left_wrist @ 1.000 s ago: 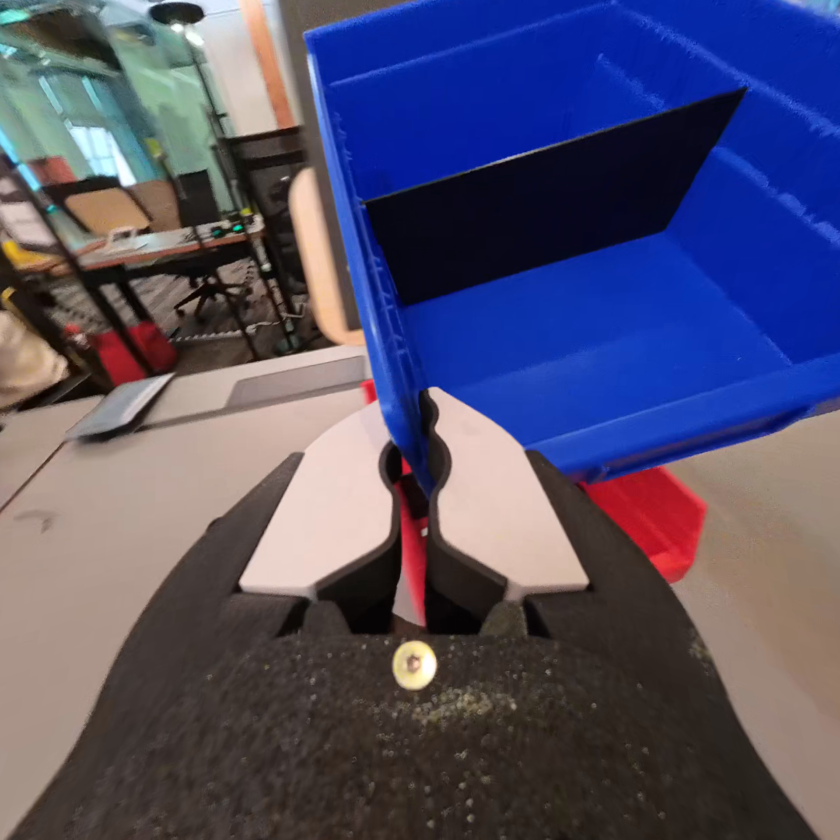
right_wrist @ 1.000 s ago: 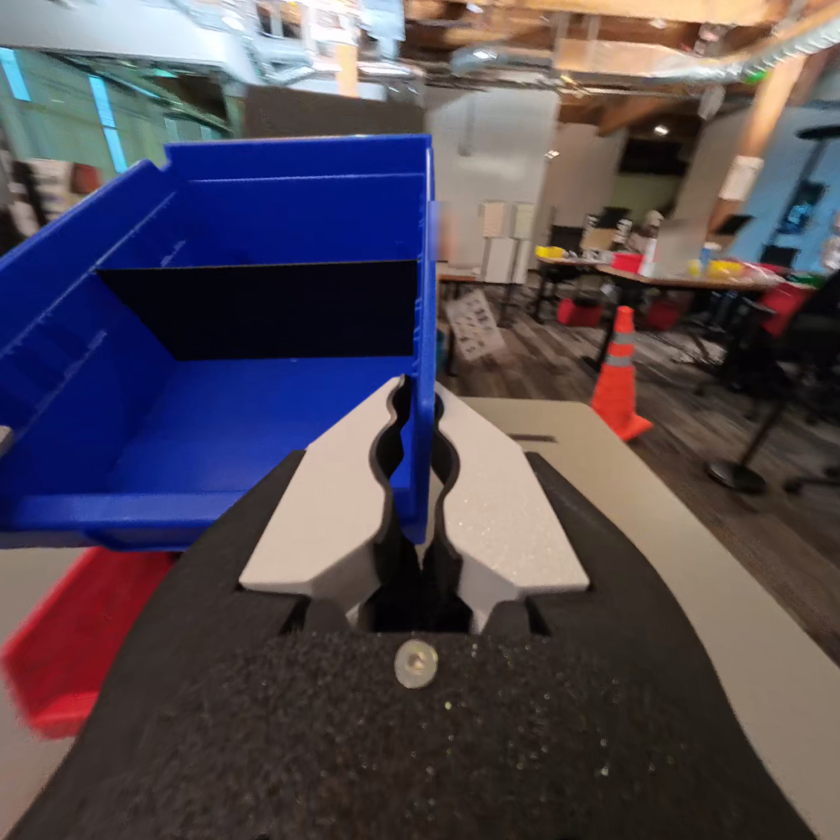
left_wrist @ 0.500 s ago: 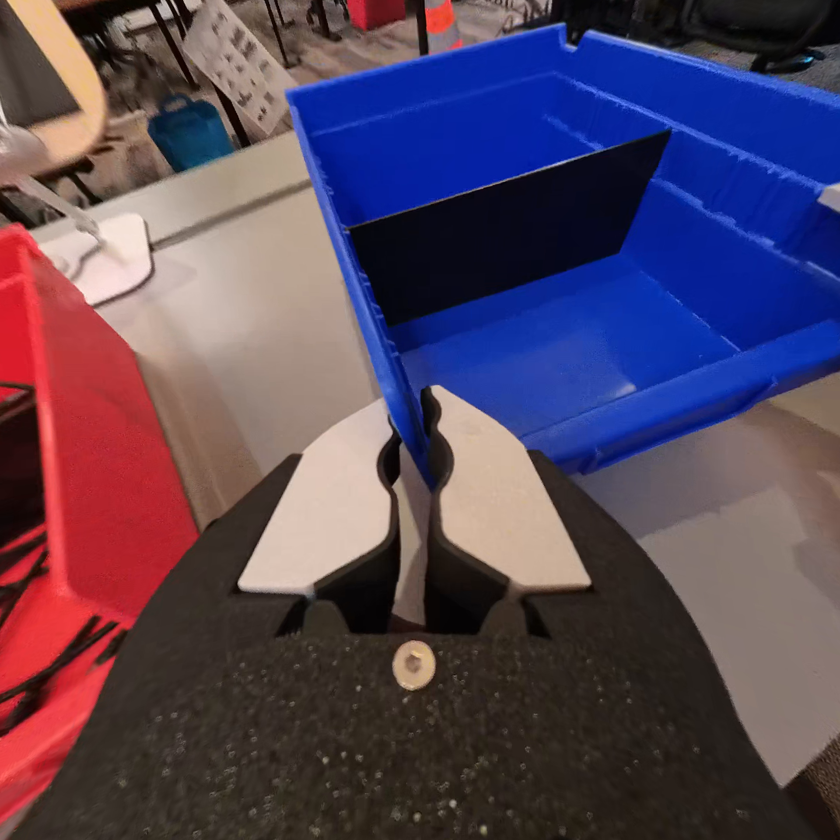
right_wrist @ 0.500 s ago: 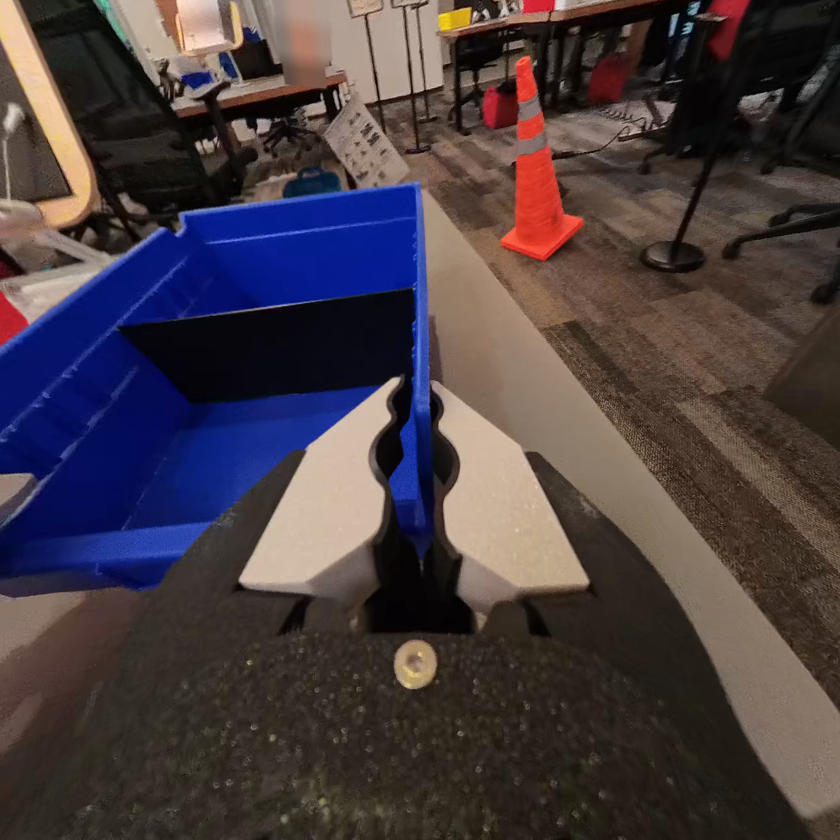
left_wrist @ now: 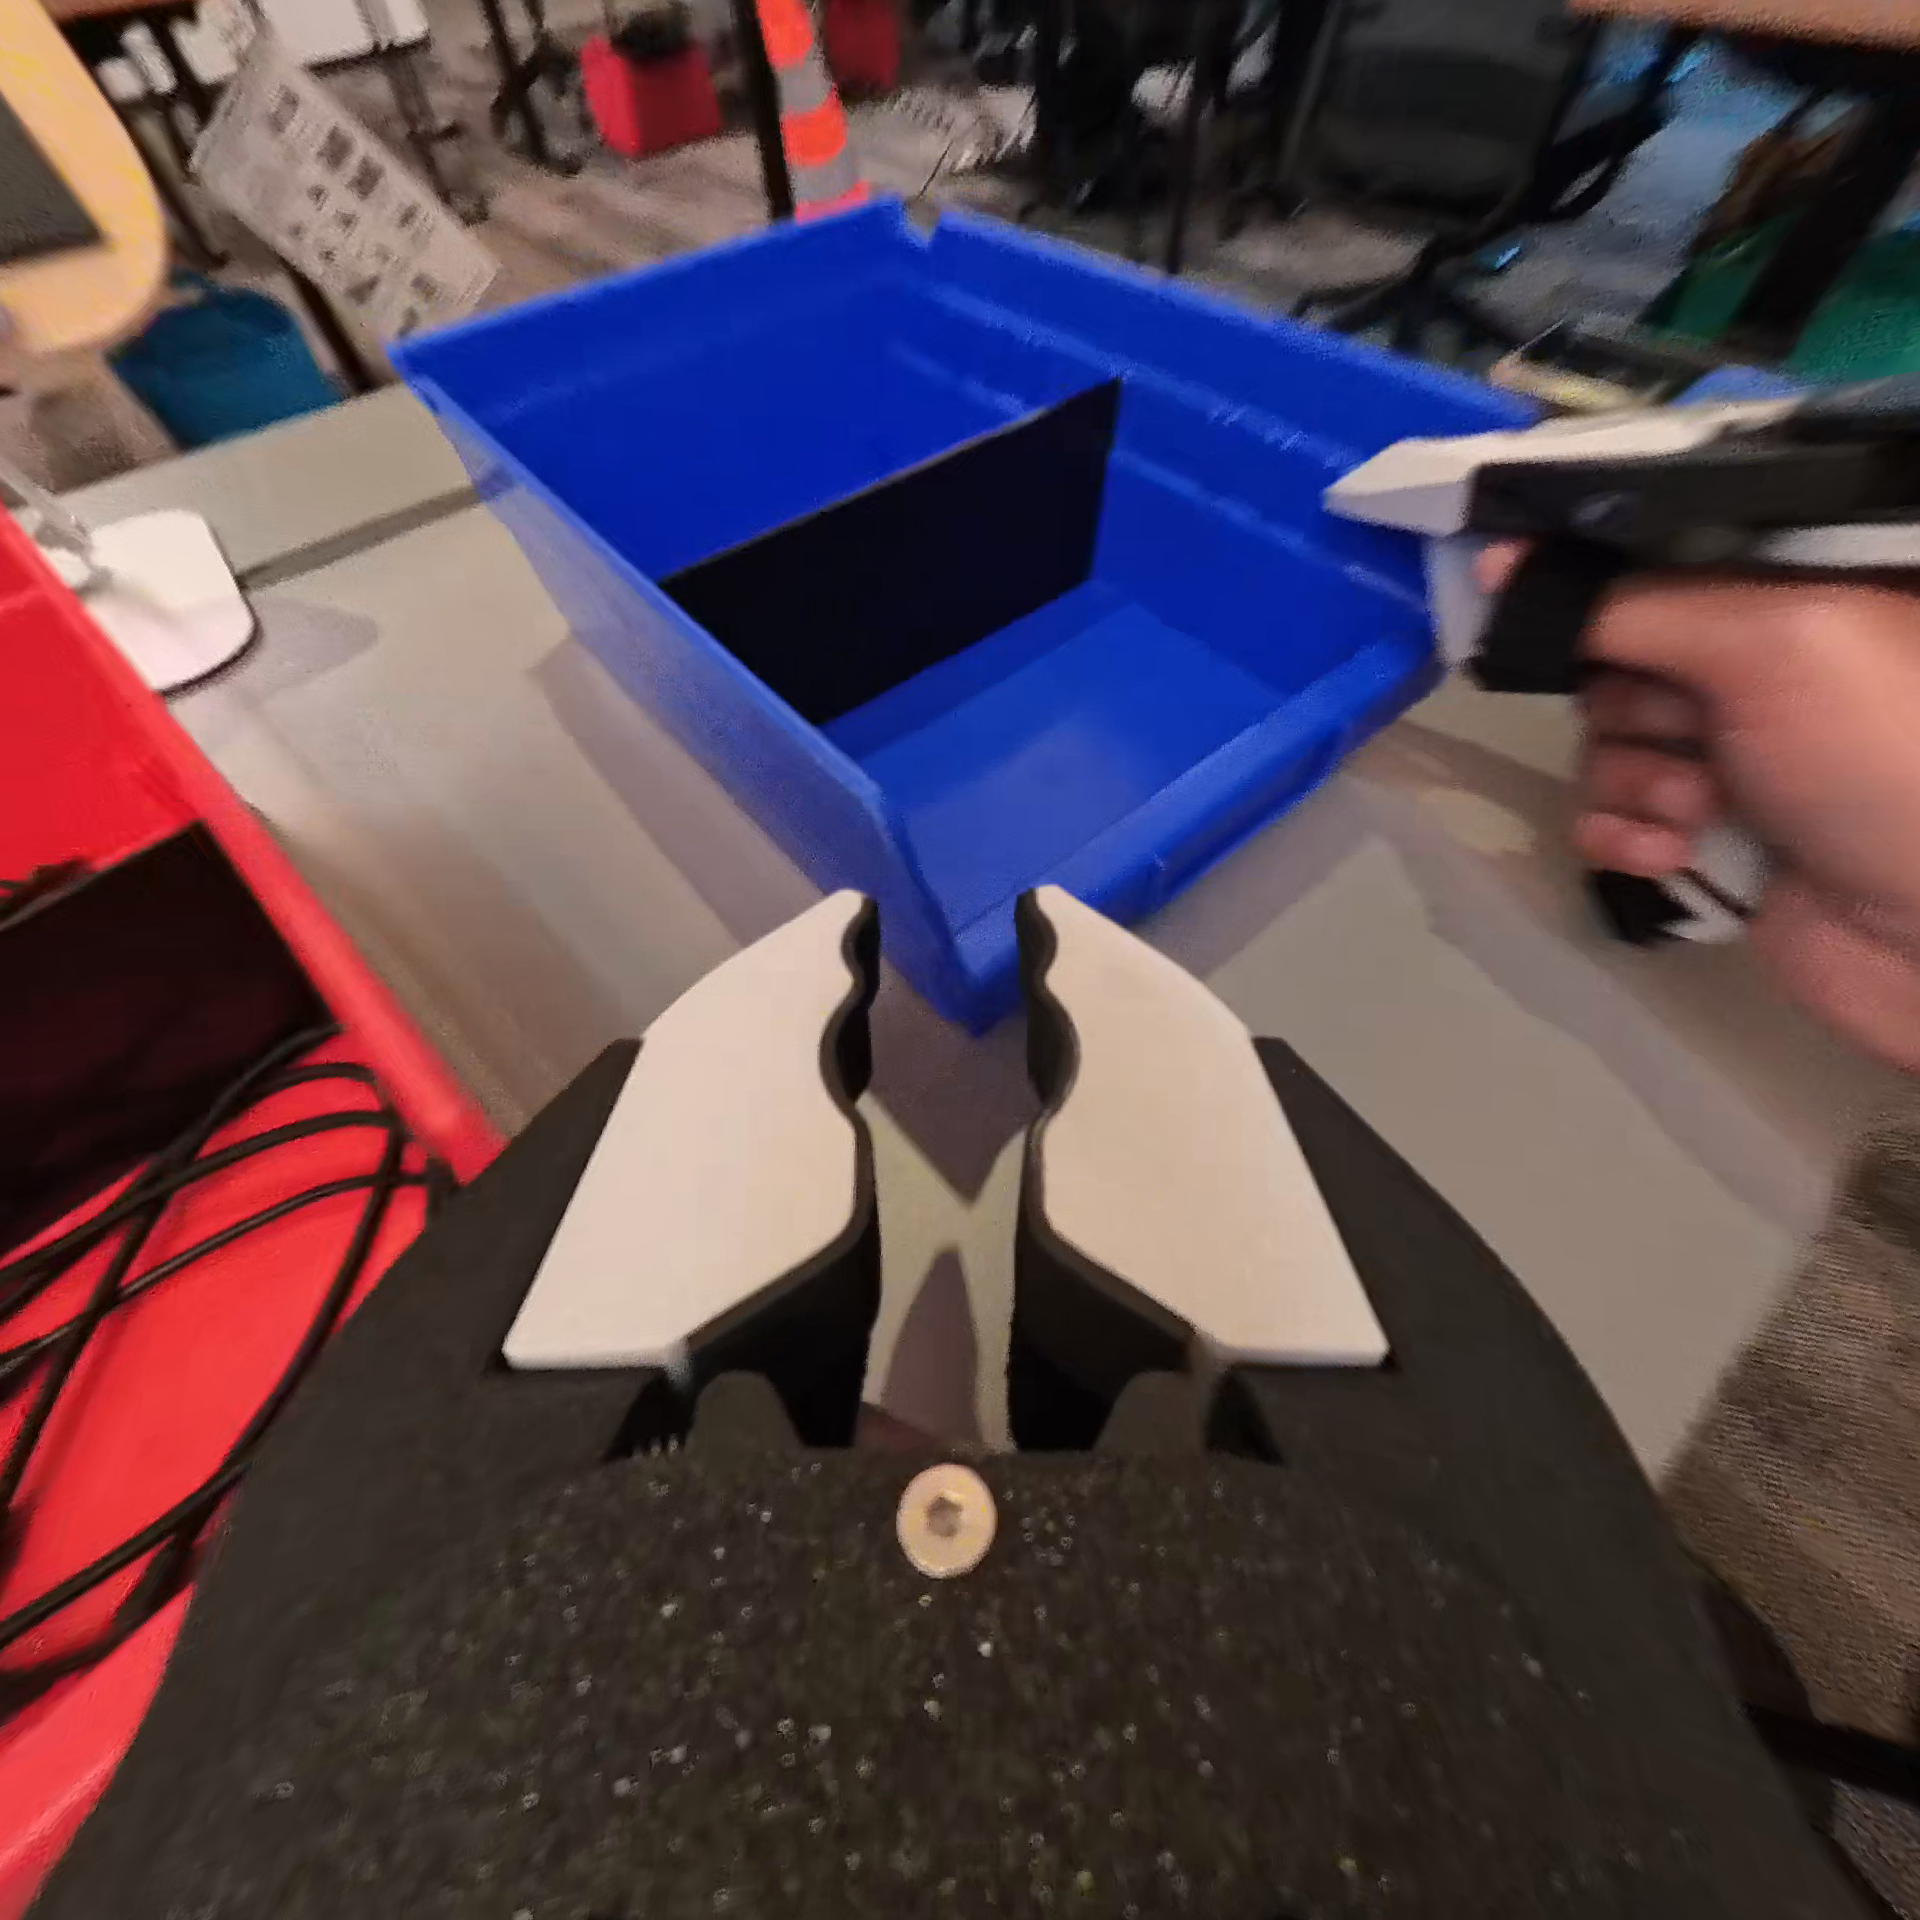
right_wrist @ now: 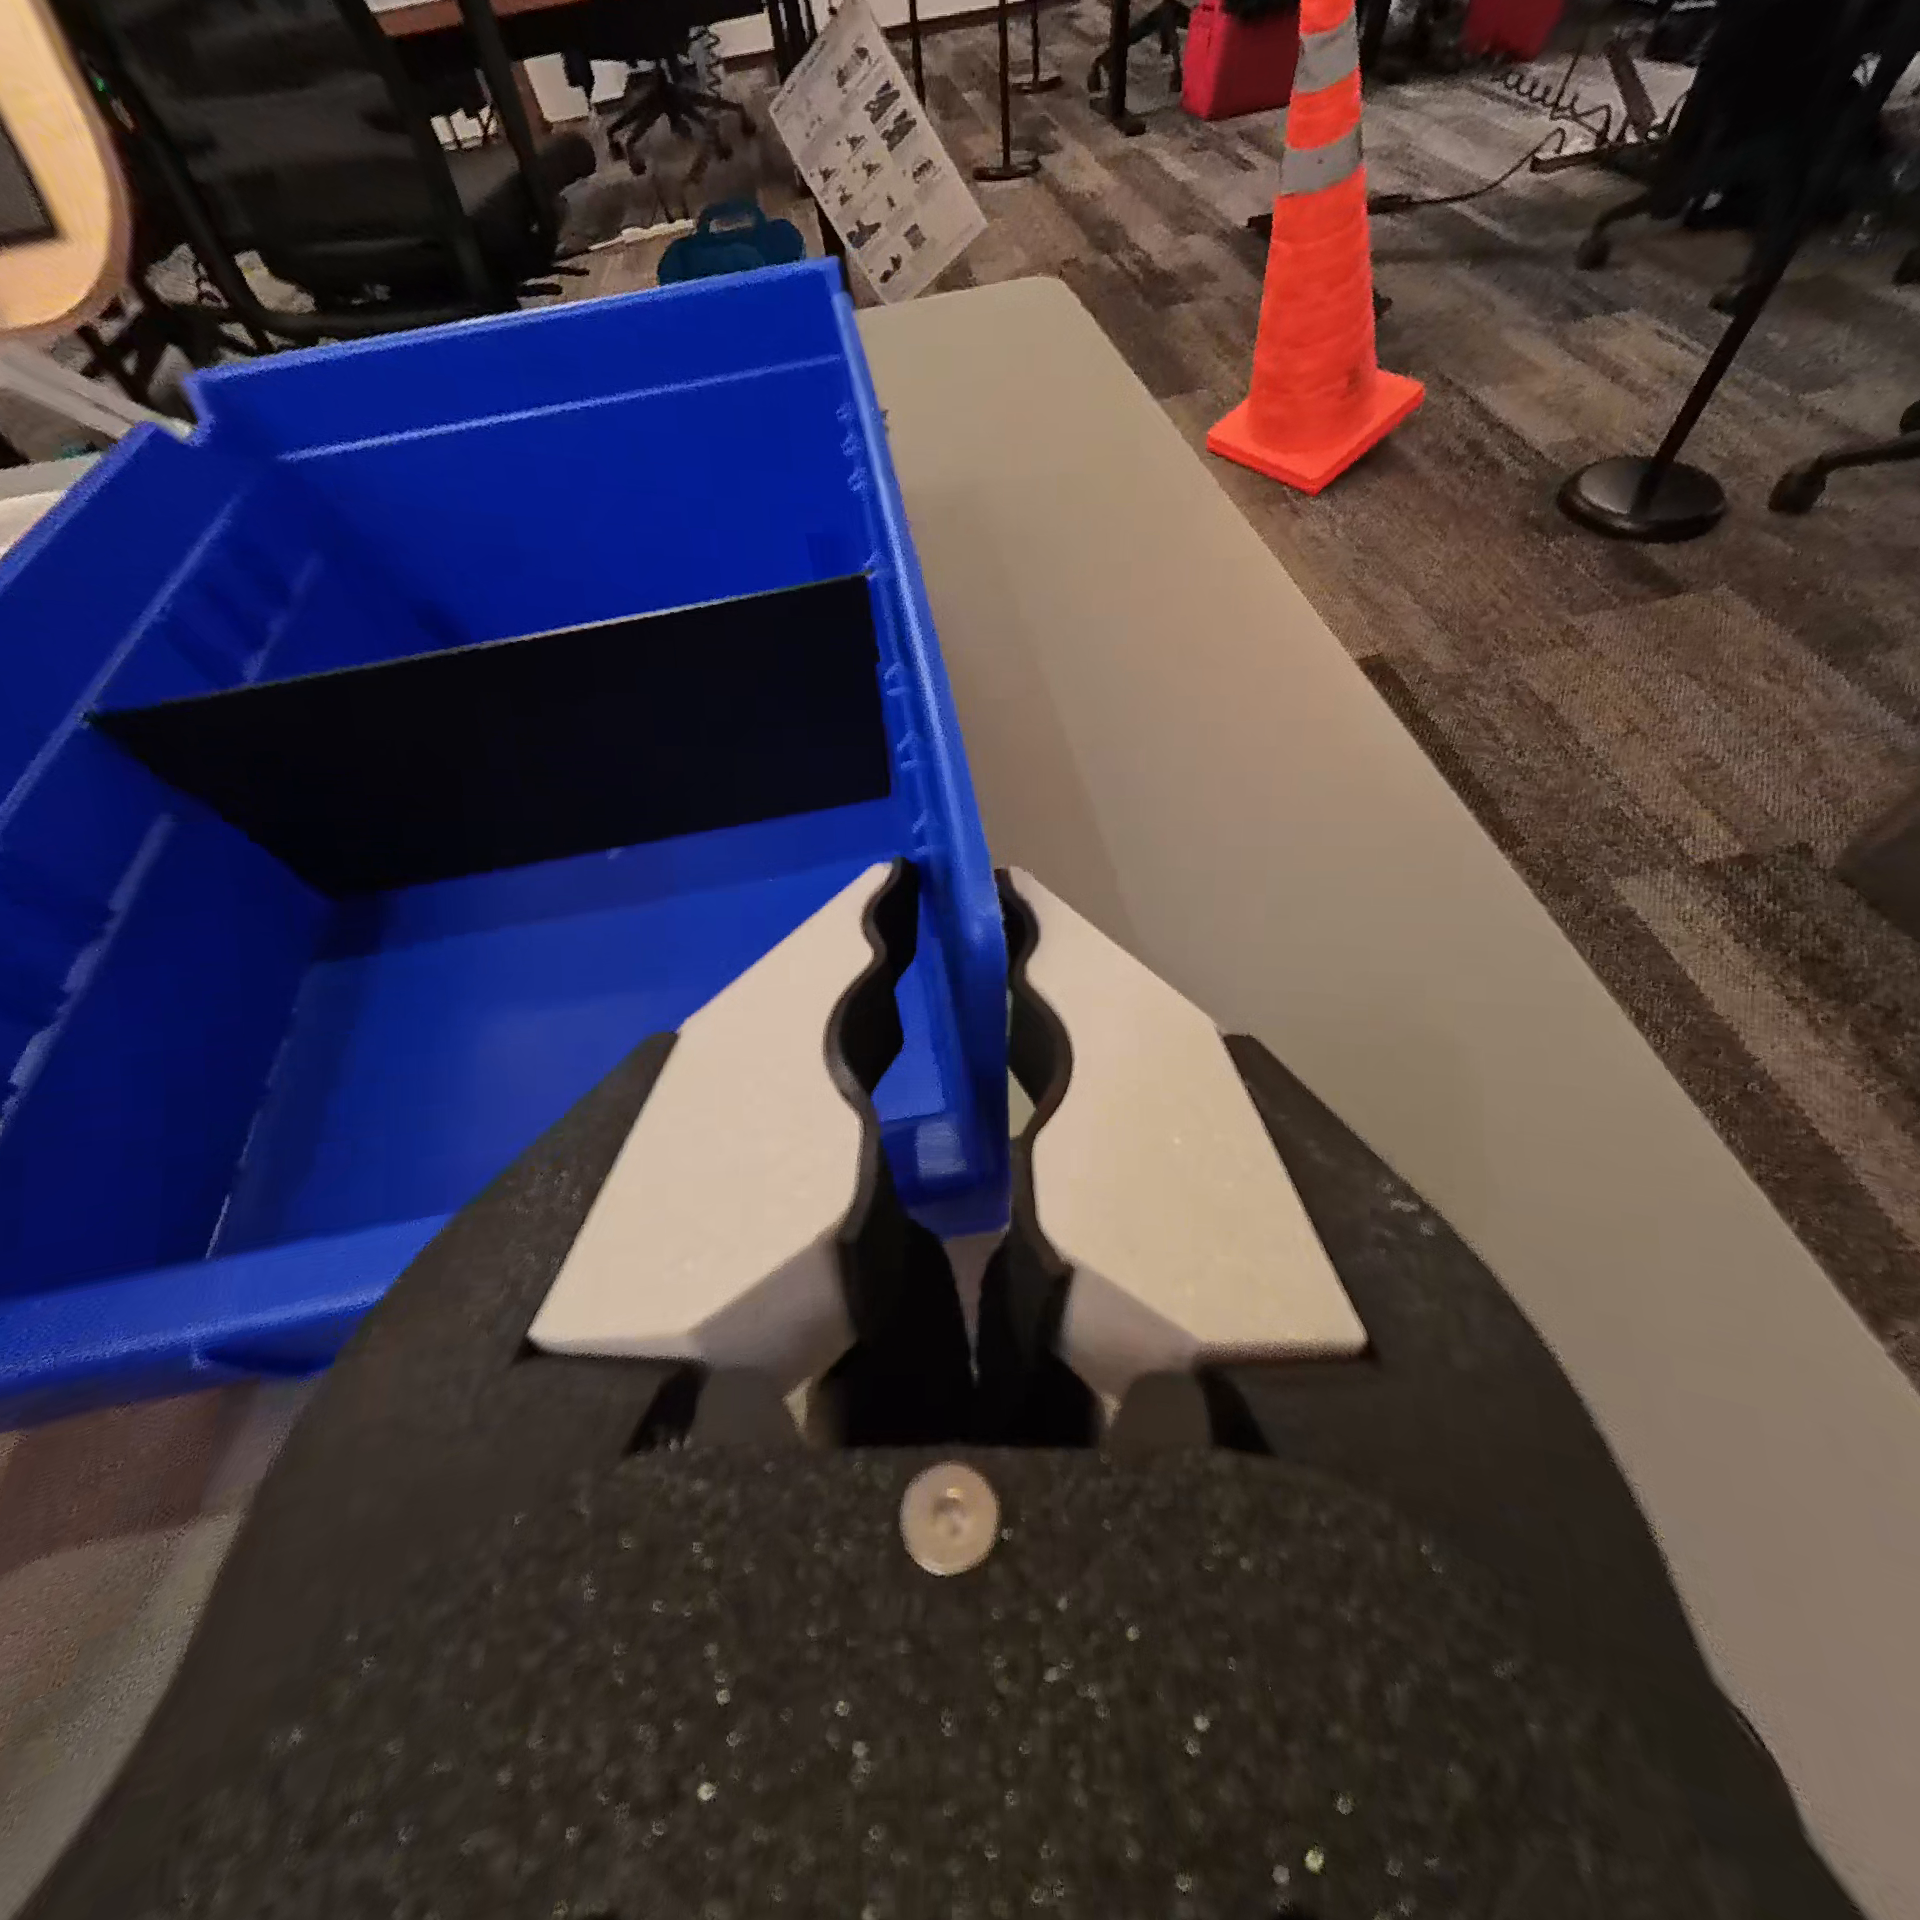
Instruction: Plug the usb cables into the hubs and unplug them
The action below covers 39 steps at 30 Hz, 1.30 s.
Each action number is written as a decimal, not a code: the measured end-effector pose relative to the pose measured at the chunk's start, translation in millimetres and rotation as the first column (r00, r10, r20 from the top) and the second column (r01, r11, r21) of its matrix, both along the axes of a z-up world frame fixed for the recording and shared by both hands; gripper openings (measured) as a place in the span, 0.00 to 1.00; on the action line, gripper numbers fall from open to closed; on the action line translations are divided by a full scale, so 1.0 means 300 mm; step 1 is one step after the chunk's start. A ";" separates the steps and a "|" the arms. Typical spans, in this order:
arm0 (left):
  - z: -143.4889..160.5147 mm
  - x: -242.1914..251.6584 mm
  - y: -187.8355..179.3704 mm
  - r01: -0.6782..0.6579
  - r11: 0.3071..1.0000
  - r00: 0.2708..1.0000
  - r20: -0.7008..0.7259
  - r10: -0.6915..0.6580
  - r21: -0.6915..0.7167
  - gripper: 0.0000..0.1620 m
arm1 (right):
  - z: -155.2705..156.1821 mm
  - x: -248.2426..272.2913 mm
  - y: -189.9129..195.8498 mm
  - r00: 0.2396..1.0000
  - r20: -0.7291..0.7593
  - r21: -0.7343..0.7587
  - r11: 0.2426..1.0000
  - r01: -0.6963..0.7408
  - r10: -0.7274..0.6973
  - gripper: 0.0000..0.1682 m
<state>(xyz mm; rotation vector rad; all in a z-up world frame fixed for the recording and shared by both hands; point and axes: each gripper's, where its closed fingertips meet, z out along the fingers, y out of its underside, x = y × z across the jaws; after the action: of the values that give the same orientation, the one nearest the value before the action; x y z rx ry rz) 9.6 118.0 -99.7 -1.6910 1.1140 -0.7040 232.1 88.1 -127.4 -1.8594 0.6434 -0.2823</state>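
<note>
Left wrist view: left tool (left_wrist: 945, 914) spread; right tool (right_wrist: 951, 883) pinches one blue bin (right_wrist: 582, 457) (two compartments).

Grey table (right_wrist: 1195, 727), orange cone (right_wrist: 1317, 270), red bin (left_wrist: 94, 727), black cables (left_wrist: 156, 1247)

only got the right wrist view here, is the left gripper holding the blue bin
observer: No. The left gripper is open, with the blue bin's near corner just ahead of its tips.
operator: anything left of the bin
observer: A red bin, set apart from it, with black cables inside.
operator: does my gripper show from that side
observer: Yes, the right gripper shows by the blue bin's right wall, with a hand holding it.
</note>
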 end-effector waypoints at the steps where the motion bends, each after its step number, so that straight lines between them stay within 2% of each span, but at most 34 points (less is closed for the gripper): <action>1: 0.043 -0.062 -0.010 0.018 1.000 0.999 0.039 -0.018 0.002 0.16 | -0.001 0.008 -0.002 1.000 -0.020 0.013 1.000 0.015 -0.015 0.08; 3: 0.116 -0.226 0.020 -0.009 0.999 0.996 0.090 0.005 0.039 0.17 | 0.014 0.004 0.003 0.998 -0.055 0.049 0.999 0.015 -0.012 0.11; 6: 0.164 -0.529 0.178 -0.194 0.970 0.979 0.088 0.182 0.149 0.21 | 0.093 -0.033 -0.011 1.000 0.000 0.070 0.997 0.023 -0.023 0.22; 8: 0.157 -0.725 0.299 -0.338 0.917 0.941 0.067 0.331 0.214 0.24 | 0.185 -0.090 -0.032 0.990 0.125 0.085 0.995 0.049 -0.059 0.23; 11: 0.099 -0.894 0.406 -0.447 0.879 0.895 0.071 0.441 0.166 0.29 | 0.304 -0.279 -0.020 0.934 0.354 0.093 0.996 0.018 -0.050 0.23; 13: 0.031 -0.908 0.438 -0.435 0.898 0.900 0.055 0.432 0.074 0.31 | 0.355 -0.514 0.080 0.919 0.382 0.143 0.976 -0.162 0.096 0.22; 14: -0.003 -0.893 0.445 -0.408 0.913 0.913 0.028 0.407 0.025 0.35 | 0.353 -0.650 0.143 0.908 0.369 0.145 0.953 -0.267 0.198 0.23; 16: -0.050 -0.874 0.471 -0.395 0.918 0.919 -0.011 0.395 -0.031 0.37 | 0.282 -0.900 0.258 0.876 0.293 0.101 0.899 -0.426 0.382 0.28; 19: -0.070 -0.845 0.482 -0.383 0.917 0.922 0.008 0.386 -0.113 0.30 | 0.154 -1.075 0.364 0.862 0.264 0.018 0.892 -0.452 0.432 0.32; 22: -0.073 -0.819 0.472 -0.353 0.929 0.934 0.016 0.357 -0.111 0.07 | 0.086 -1.059 0.434 0.883 0.331 -0.097 0.943 -0.319 0.332 0.34; 24: -0.075 -0.820 0.478 -0.378 0.922 0.926 -0.006 0.379 -0.079 0.07 | 0.080 -1.033 0.458 0.882 0.383 -0.140 0.961 -0.239 0.275 0.31; 25: -0.075 -0.820 0.479 -0.387 0.919 0.922 -0.011 0.387 -0.072 0.07 | 0.094 -1.015 0.454 0.903 0.364 -0.119 0.973 -0.196 0.227 0.25; 26: -0.076 -0.821 0.480 -0.393 0.917 0.919 -0.013 0.393 -0.065 0.07 | 0.125 -1.008 0.444 0.921 0.340 -0.062 0.982 -0.179 0.190 0.27; 28: -0.076 -0.823 0.484 -0.399 0.915 0.917 -0.014 0.399 -0.057 0.06 | 0.194 -1.032 0.419 0.909 0.359 0.036 0.970 -0.240 0.212 0.29; 31: -0.077 -0.831 0.493 -0.410 0.910 0.912 -0.015 0.410 -0.056 0.06 | 0.246 -0.938 0.383 0.888 0.444 0.042 0.987 -0.157 0.122 0.29; 33: -0.078 -0.839 0.502 -0.422 0.906 0.907 -0.023 0.421 -0.039 0.05 | 0.220 -0.919 0.401 0.924 0.343 0.060 0.978 -0.197 0.165 0.29; 35: -0.078 -0.844 0.510 -0.429 0.903 0.903 -0.037 0.428 -0.013 0.04 | 0.138 -0.950 0.447 0.940 0.221 0.019 0.962 -0.271 0.260 0.30; 36: -0.078 -0.845 0.512 -0.430 0.903 0.902 -0.041 0.430 -0.003 0.04 | 0.088 -0.967 0.470 0.935 0.198 -0.036 0.956 -0.292 0.293 0.25; 38: -0.078 -0.847 0.515 -0.432 0.902 0.901 -0.041 0.432 -0.001 0.04 | 0.042 -0.953 0.493 0.940 0.244 -0.094 0.970 -0.223 0.239 0.18; 39: -0.078 -0.854 0.519 -0.440 0.898 0.897 -0.042 0.439 -0.002 0.03 | 0.055 -0.935 0.489 0.940 0.285 -0.086 0.981 -0.172 0.189 0.04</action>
<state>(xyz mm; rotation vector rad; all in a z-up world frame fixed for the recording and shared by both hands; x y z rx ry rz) -246.5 273.9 -123.2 -1.8868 0.7110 -0.3877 -48.5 234.9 -110.9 -1.8710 0.2619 -0.4490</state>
